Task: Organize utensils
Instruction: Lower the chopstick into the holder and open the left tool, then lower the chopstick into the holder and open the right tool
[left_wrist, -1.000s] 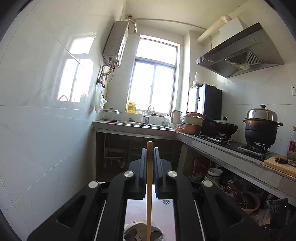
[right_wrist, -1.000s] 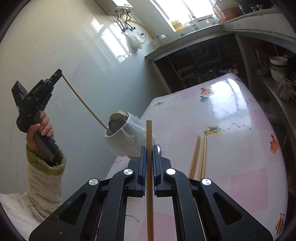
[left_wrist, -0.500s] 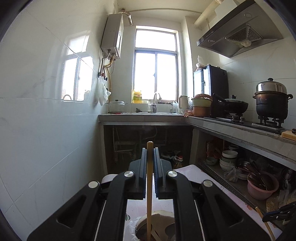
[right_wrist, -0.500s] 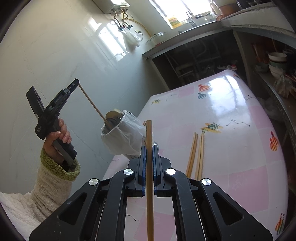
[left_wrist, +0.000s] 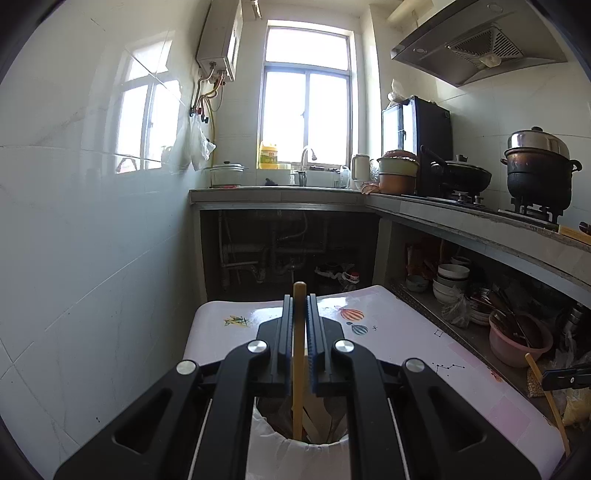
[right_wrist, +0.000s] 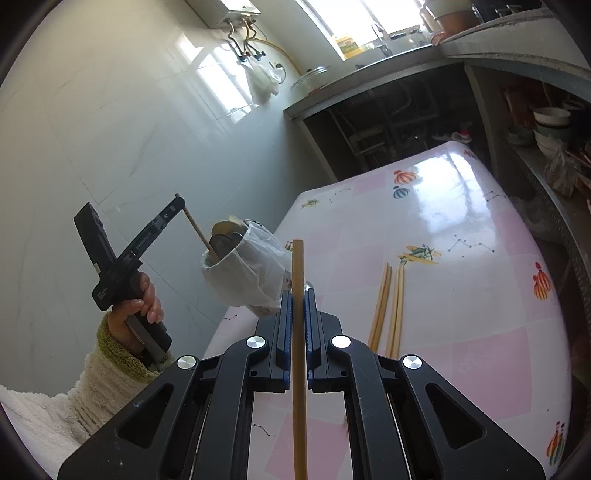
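Note:
My left gripper (left_wrist: 298, 295) is shut on a wooden chopstick (left_wrist: 297, 369) whose lower end dips into the utensil holder (left_wrist: 295, 450), a cup lined with a white plastic bag. In the right wrist view that left gripper (right_wrist: 180, 201) hangs over the holder (right_wrist: 247, 269) at the table's left edge, its chopstick (right_wrist: 197, 230) slanting down into it among other utensils. My right gripper (right_wrist: 298, 291) is shut on a second chopstick (right_wrist: 298, 350), held above the table to the right of the holder. Several more chopsticks (right_wrist: 389, 310) lie flat on the table.
The table (right_wrist: 480, 277) wears a glossy pink-and-white patterned cover and stands against a white tiled wall (right_wrist: 110, 129). A person's hand (right_wrist: 144, 302) in a cream sleeve holds the left gripper. A counter with a stove and pots (left_wrist: 535, 173) runs along the right, with bowls (left_wrist: 450, 280) shelved below.
My left gripper has come down toward the holder, pushing its chopstick deeper into it. The right gripper and its chopstick have stayed put.

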